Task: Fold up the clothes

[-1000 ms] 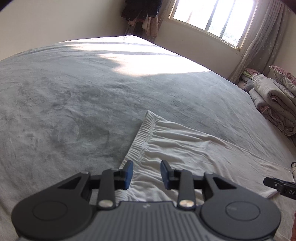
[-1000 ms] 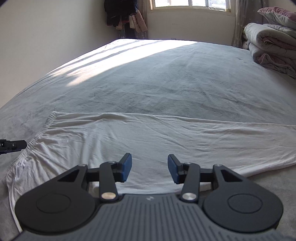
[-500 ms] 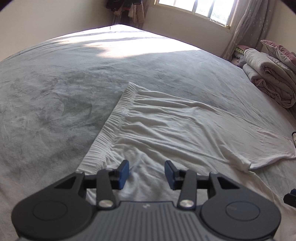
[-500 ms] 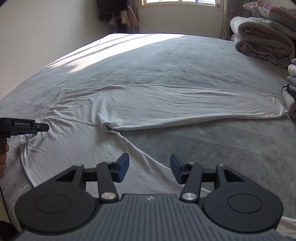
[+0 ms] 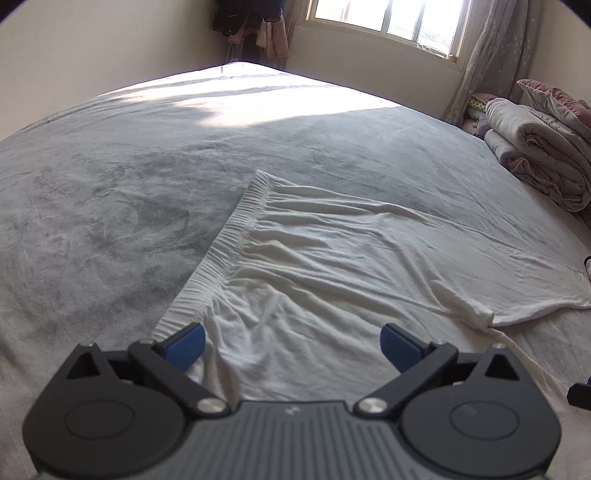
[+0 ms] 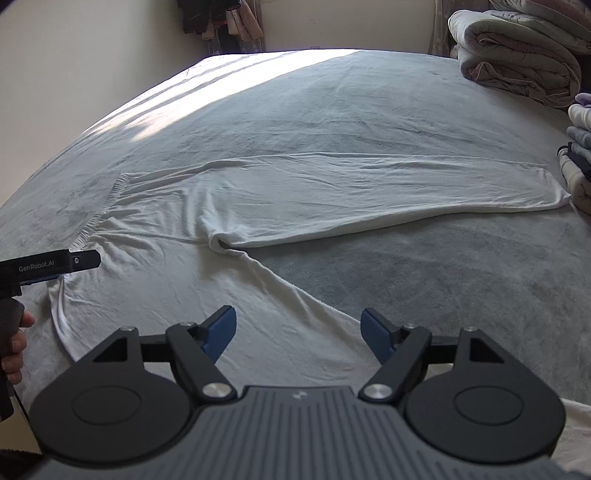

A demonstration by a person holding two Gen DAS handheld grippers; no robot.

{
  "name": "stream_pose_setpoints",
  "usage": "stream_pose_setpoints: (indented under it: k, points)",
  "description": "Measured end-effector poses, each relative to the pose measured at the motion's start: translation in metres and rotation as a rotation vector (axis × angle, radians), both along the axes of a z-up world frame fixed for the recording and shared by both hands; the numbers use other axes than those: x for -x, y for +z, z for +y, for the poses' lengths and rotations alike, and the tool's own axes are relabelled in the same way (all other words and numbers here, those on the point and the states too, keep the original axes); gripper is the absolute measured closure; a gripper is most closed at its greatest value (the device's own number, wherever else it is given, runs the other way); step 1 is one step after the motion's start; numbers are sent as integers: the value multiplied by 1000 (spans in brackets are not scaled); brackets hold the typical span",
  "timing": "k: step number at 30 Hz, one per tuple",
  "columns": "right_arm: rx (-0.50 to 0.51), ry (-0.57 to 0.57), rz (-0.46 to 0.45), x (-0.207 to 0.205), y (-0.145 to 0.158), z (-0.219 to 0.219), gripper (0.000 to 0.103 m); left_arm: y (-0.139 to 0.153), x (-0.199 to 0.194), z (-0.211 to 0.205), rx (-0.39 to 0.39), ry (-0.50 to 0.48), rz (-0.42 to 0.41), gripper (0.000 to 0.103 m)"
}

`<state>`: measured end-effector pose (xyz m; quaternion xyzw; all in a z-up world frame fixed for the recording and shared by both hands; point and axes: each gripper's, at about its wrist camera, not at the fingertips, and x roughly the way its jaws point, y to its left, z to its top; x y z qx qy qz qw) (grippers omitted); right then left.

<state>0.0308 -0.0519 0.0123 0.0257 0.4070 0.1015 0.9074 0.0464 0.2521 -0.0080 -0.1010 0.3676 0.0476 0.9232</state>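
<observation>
Across the grey bed cover lie the white trousers, spread flat with the elastic waistband towards the left and one leg running out straight to the right, its hem close to the stack of folded clothes at the bed's right edge. The other leg angles down from the crotch towards the near edge, passing under the right gripper. A wide stretch of bare cover lies beyond the trousers up to the far wall, and another wedge of it sits between the two legs. Rolled quilts crowd the far right corner below the window.

The left gripper hangs over the near waistband corner, its jaws opening and already spread very wide, nothing pinched between them; a hand grips its handle. The right gripper's jaws are opening too, fairly wide, with the cloth of the near leg below them but not clamped.

A second ago both pairs of blue pads stood much closer together and lower over the fabric. Since then both grippers have drawn back towards the near edge, so that more of the trousers shows, including the crotch and the far hem.
</observation>
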Motion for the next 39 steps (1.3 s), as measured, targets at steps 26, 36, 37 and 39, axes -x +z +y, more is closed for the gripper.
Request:
stream_pose_setpoints:
  k: [26, 36, 37, 39]
  points:
    - [144, 37, 47, -62, 36, 21, 0, 17, -6, -6, 4, -26, -41, 1]
    - [212, 196, -38, -130, 20, 95, 0, 12, -11, 11, 45, 32, -67, 53]
    - [235, 224, -50, -137, 17, 104, 0, 11, -12, 13, 55, 32, -63, 56]
    - [255, 270, -49, -148, 11, 117, 0, 10, -14, 15, 62, 24, -55, 61]
